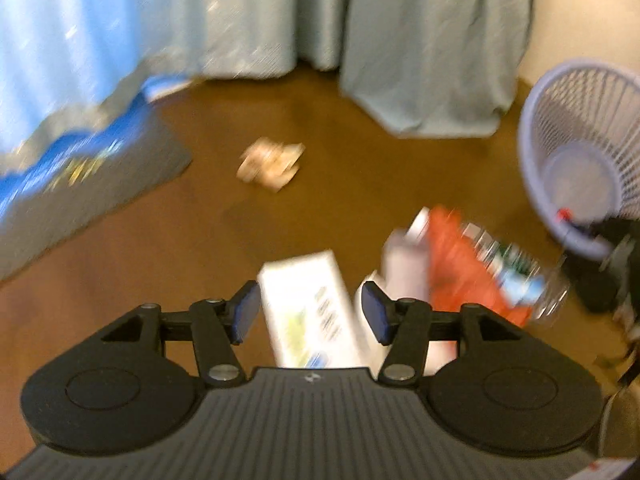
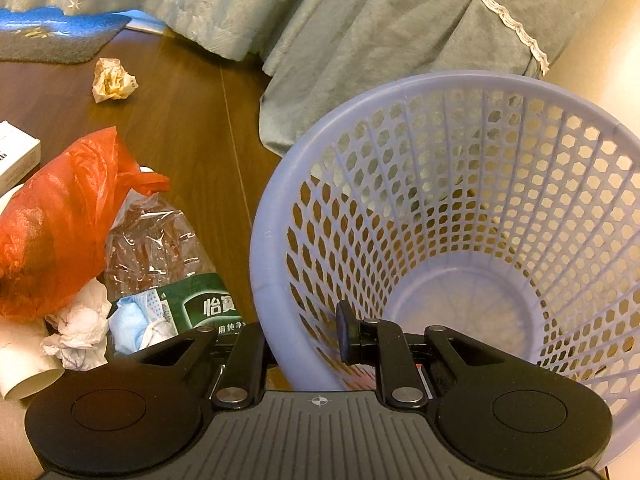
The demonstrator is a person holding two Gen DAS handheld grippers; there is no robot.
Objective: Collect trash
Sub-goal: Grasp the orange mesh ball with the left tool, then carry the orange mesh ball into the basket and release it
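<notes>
The left wrist view is motion-blurred. My left gripper (image 1: 310,314) is open, and a white box (image 1: 308,304) on the brown floor lies between its blue pads. Right of the box sit a red plastic bag (image 1: 460,264) and a crushed clear bottle (image 1: 516,276). A crumpled paper ball (image 1: 270,164) lies farther off. My right gripper (image 2: 308,340) is shut on the near wall of the tilted purple mesh basket (image 2: 460,184), with one finger inside and the other hidden outside. The basket holds nothing. The red bag (image 2: 60,232), bottle (image 2: 160,256), tissue (image 2: 80,328) and blue mask (image 2: 132,324) lie left of it.
Teal fabric (image 2: 360,32) hangs to the floor behind the basket. A blue and grey mat (image 1: 80,184) lies at the far left. A white cup (image 2: 20,364) rests by the tissue. The basket (image 1: 580,152) stands at the right edge of the left wrist view.
</notes>
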